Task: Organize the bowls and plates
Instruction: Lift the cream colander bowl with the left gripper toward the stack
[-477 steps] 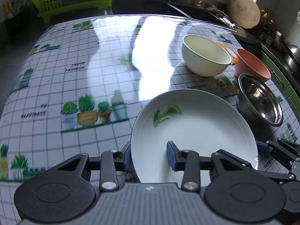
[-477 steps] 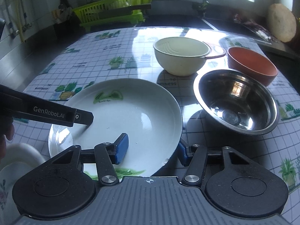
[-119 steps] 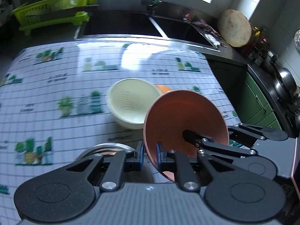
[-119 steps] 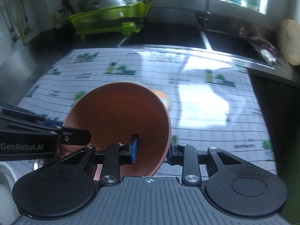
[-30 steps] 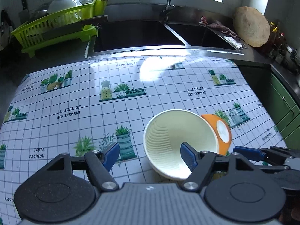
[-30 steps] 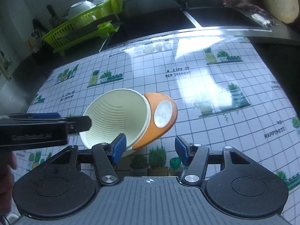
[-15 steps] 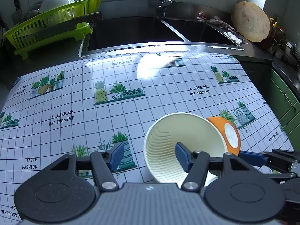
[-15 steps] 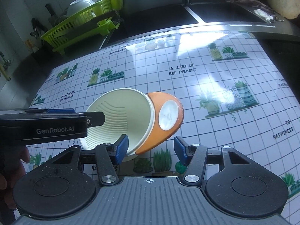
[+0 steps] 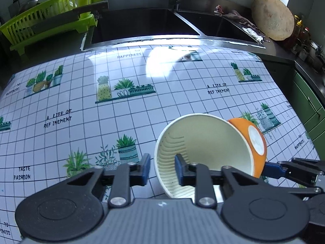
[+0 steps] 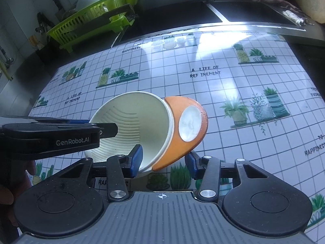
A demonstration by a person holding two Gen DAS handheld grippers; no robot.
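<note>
A cream ribbed bowl (image 9: pixel 203 142) sits nested in an orange bowl (image 9: pixel 254 140), and both are tipped with their mouths toward me above the plant-print tablecloth (image 9: pixel 121 122). My left gripper (image 9: pixel 162 169) straddles the cream bowl's near rim. Its jaws are closing, with a thin gap still showing at the outer pad. My right gripper (image 10: pixel 164 160) is closing too, one pad inside the cream bowl (image 10: pixel 138 122) and the other against the orange bowl (image 10: pixel 195 103) from outside. The left gripper's finger (image 10: pixel 109 130) reaches over the rim from the left.
A green dish rack (image 9: pixel 50 18) with white crockery stands at the back left beside a double sink (image 9: pixel 142 24). A round wooden board (image 9: pixel 272 18) leans at the back right. Green cabinets (image 9: pixel 308 101) lie past the table's right edge. A hand (image 10: pixel 8 195) holds the left gripper.
Both grippers' jaws have narrowed around the tipped bowls, the left one much more. The left gripper has moved down and in over the cream bowl's rim.
</note>
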